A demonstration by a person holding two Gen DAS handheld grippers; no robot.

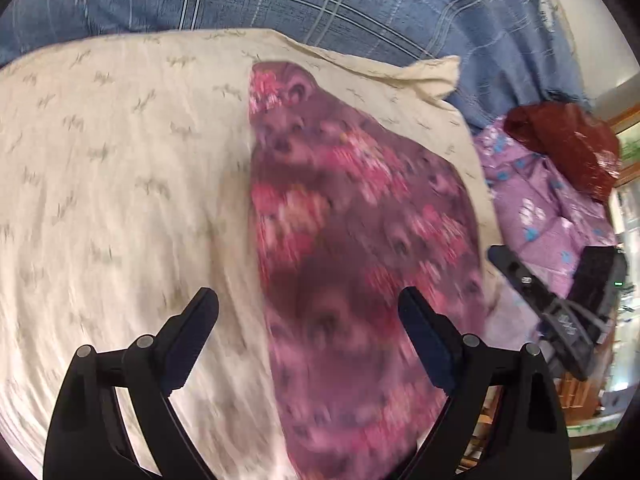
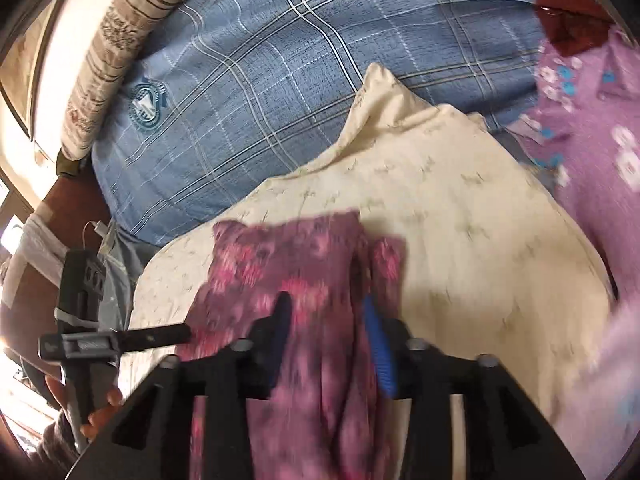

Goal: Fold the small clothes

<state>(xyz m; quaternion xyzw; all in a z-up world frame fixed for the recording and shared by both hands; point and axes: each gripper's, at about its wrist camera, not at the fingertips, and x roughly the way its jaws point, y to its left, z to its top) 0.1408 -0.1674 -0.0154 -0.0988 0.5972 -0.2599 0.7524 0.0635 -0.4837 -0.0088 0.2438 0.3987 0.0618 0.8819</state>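
Observation:
A small maroon garment with a pink print lies flat on a cream cloth, blurred by motion. My left gripper is open above the garment's near left edge and holds nothing. In the right wrist view the same garment runs between the fingers of my right gripper; the jaws stand partly apart around bunched fabric, so the grip is unclear. The right gripper also shows at the right of the left wrist view, and the left gripper at the left of the right wrist view.
A blue plaid blanket lies behind the cream cloth. A lilac floral garment and a dark red cloth are piled at the right. A striped pillow lies at far left.

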